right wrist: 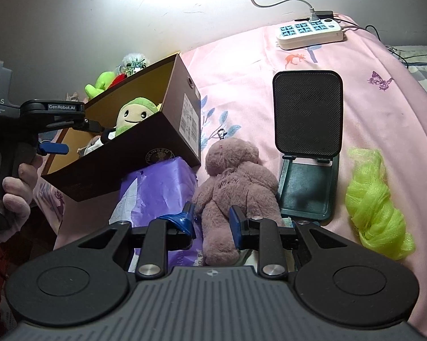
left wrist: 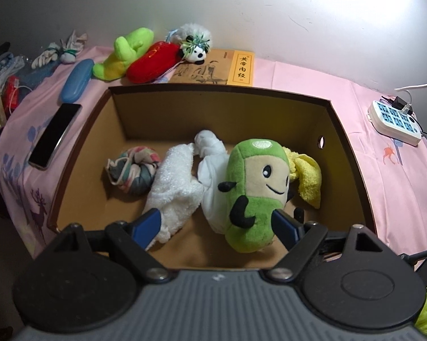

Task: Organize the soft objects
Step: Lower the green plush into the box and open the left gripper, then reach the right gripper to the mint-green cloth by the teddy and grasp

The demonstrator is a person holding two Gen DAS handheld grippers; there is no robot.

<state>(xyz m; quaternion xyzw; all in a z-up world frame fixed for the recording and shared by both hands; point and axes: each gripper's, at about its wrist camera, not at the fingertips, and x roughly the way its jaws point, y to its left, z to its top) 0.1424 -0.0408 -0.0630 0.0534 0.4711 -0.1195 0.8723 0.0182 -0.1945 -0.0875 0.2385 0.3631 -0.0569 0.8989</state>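
Note:
A cardboard box (left wrist: 80, 153) on the pink bedsheet holds a green plush with a smiling face (left wrist: 256, 187), a white towel (left wrist: 173, 187), a white cloth (left wrist: 210, 153), a yellow cloth (left wrist: 307, 176) and a rolled striped bundle (left wrist: 134, 170). My left gripper (left wrist: 216, 223) hovers open over the box's near side; the green plush lies by its right finger, not squeezed. The right wrist view shows that gripper (right wrist: 77, 137) held by a hand at the box (right wrist: 168, 142). My right gripper (right wrist: 213, 217) is shut on the lower body of a mauve teddy bear (right wrist: 233, 176) lying on the sheet.
Behind the box lie a lime plush (left wrist: 122, 54), a red plush (left wrist: 153, 62), a panda toy (left wrist: 196, 51) and a book (left wrist: 222, 69). A phone (left wrist: 54, 136) and blue case (left wrist: 75, 79) sit left. A power strip (right wrist: 310, 32), dark stand (right wrist: 307, 119), lime mesh (right wrist: 375, 199) and purple bag (right wrist: 156, 190) surround the bear.

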